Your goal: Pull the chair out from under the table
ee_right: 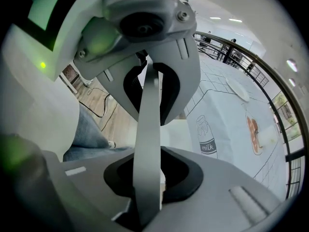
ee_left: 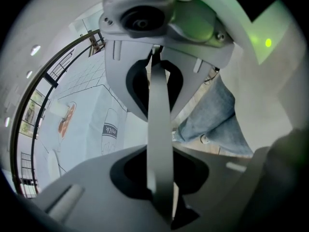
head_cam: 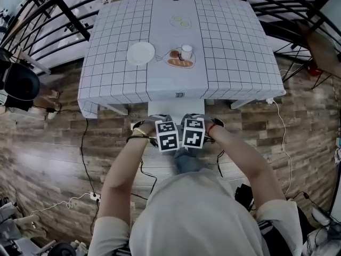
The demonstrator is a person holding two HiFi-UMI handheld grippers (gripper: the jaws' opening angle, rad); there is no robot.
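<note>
Checked-cloth worktop (head_cam: 234, 47) over a wood floor (head_cam: 48, 143), with the chair (head_cam: 176, 107) tucked under its near edge.
Only the chair's white back is seen, as the seat is hidden by the cloth. Its thin top rim is clamped by the left gripper (ee_left: 159, 129) and the right gripper (ee_right: 150, 129).

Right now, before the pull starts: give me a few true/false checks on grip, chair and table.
1. Both the left gripper and right gripper are clamped on the chair back. True.
2. The seat is fully clear of the table. False: it is partly under the table edge.
3. The tablecloth is plain red. False: white with a dark grid.
4. A white plate lies on the table. True.
5. The floor is carpet. False: wood planks.
</note>
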